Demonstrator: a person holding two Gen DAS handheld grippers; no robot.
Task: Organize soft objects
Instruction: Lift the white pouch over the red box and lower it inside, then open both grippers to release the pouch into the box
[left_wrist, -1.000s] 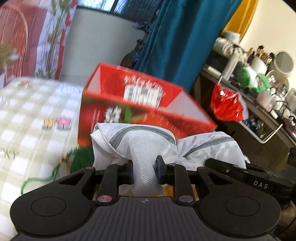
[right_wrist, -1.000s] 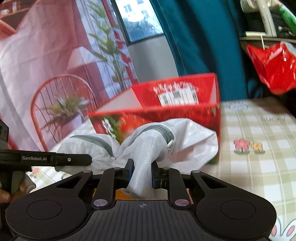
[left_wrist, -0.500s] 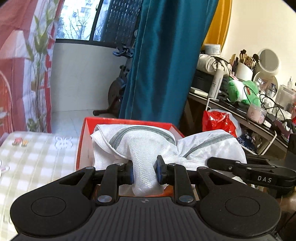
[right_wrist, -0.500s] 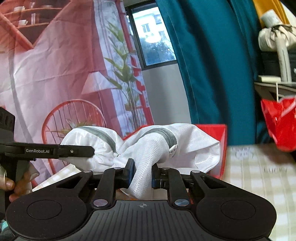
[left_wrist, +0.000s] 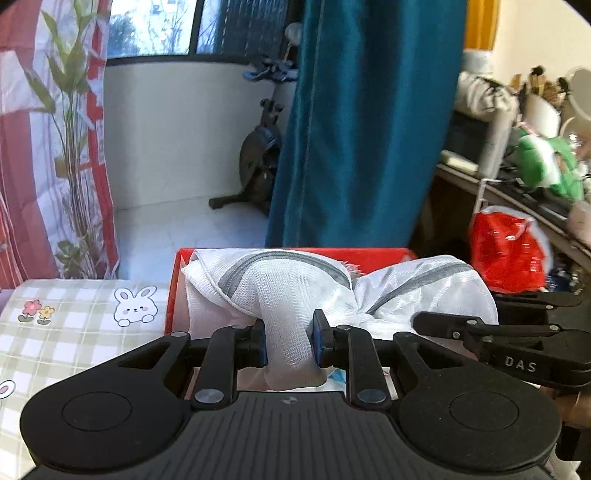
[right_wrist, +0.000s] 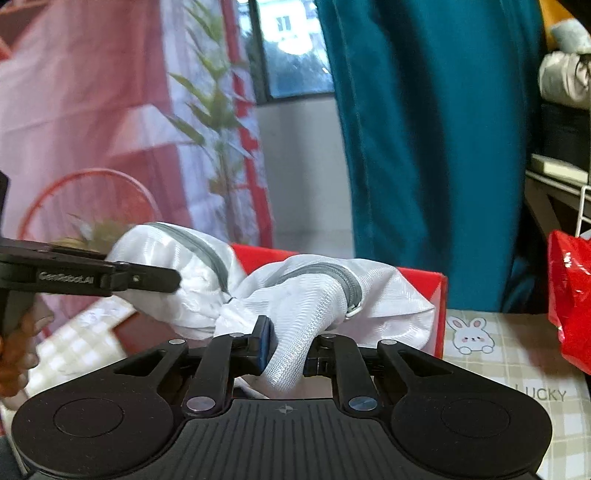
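Observation:
A white mesh laundry bag (left_wrist: 280, 291) with a grey zipper is held up between both grippers, just in front of and above an open red cardboard box (left_wrist: 177, 280). My left gripper (left_wrist: 289, 345) is shut on one bunched end of the bag. My right gripper (right_wrist: 286, 347) is shut on the other end (right_wrist: 314, 306). The right gripper's body shows at the right of the left wrist view (left_wrist: 517, 354); the left gripper's body shows at the left of the right wrist view (right_wrist: 74, 277). The box's inside is hidden by the bag.
The box (right_wrist: 439, 306) stands on a green checked tablecloth with rabbit prints (left_wrist: 66, 325). A teal curtain (left_wrist: 362, 122) hangs behind it. A red plastic bag (left_wrist: 509, 251) hangs from a cluttered shelf on the right. A red-and-white printed backdrop (right_wrist: 110, 110) is at the left.
Both grippers have risen with the bag and come closer to the box: the box's printed front has dropped out of sight and only its top rim shows behind the bag.

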